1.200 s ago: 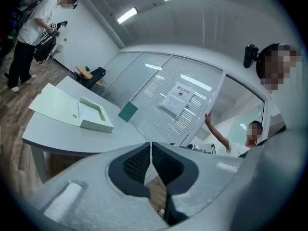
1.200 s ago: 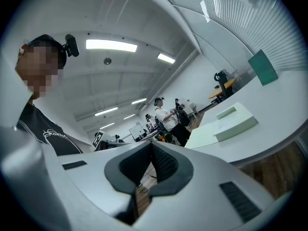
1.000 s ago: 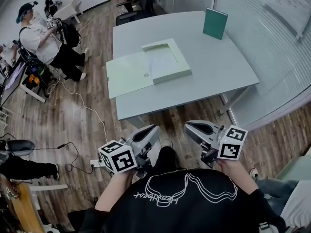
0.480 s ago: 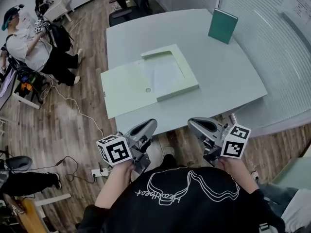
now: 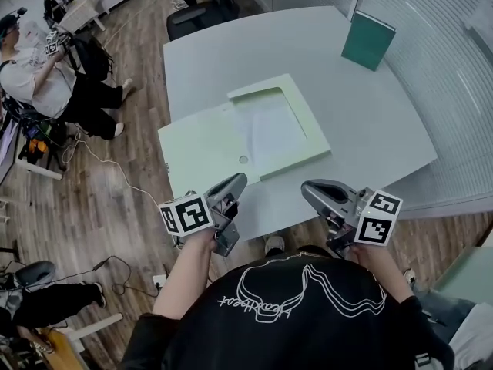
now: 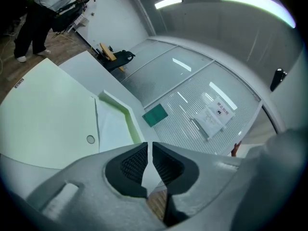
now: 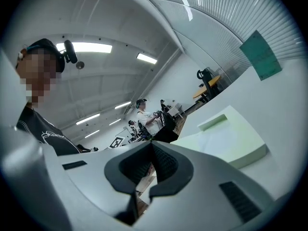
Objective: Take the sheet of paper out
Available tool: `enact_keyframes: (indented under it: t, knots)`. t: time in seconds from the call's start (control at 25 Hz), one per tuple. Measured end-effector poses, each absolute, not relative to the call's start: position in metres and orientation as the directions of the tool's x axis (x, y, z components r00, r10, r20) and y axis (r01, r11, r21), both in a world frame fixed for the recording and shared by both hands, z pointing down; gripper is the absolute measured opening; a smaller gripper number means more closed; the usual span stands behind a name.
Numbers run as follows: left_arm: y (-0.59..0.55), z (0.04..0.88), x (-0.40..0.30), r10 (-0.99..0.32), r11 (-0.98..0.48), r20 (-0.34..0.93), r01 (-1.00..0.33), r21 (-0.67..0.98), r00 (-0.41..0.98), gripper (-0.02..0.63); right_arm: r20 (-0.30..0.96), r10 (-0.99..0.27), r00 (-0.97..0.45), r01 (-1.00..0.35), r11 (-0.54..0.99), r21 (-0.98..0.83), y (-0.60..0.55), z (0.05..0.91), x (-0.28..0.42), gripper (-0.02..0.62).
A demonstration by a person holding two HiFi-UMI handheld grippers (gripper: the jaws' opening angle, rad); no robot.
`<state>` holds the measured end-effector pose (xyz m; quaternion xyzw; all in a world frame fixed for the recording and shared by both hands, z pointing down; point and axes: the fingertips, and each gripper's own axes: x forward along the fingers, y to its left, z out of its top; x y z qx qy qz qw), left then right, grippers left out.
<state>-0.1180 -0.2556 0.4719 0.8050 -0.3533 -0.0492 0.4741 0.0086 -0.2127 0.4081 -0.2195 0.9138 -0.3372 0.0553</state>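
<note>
Head view: the sheet of paper lies in an open green box on the worktop, well ahead of my left gripper and right gripper. Left gripper view: jaws pressed together, empty, paper beyond them. Right gripper view: likewise.

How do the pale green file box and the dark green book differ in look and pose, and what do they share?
Colour: the file box is pale green, the book dark green. Pose: the file box lies flat with its lid open, showing a sheet of paper; the book stands upright. Size: the file box covers far more table than the book. Both are green and rest on the same table.
</note>
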Motion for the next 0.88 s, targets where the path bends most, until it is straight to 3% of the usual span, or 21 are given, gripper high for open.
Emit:
enact_keyframes:
  t: [0.48,0.88]
  knots:
    - [-0.331,0.546,-0.126,-0.602,-0.138,0.411,-0.597,0.790,0.684,0.143,0.060,-0.415,-0.908,-0.340,0.645,-0.684,-0.269,0.423,0.030,0.009]
    - [-0.333,0.593,-0.139,-0.570,-0.088,0.528,-0.686,0.722,0.629,0.156,0.080,-0.396,-0.915,-0.334,0.629,-0.702,-0.268,0.433,0.031,0.009]
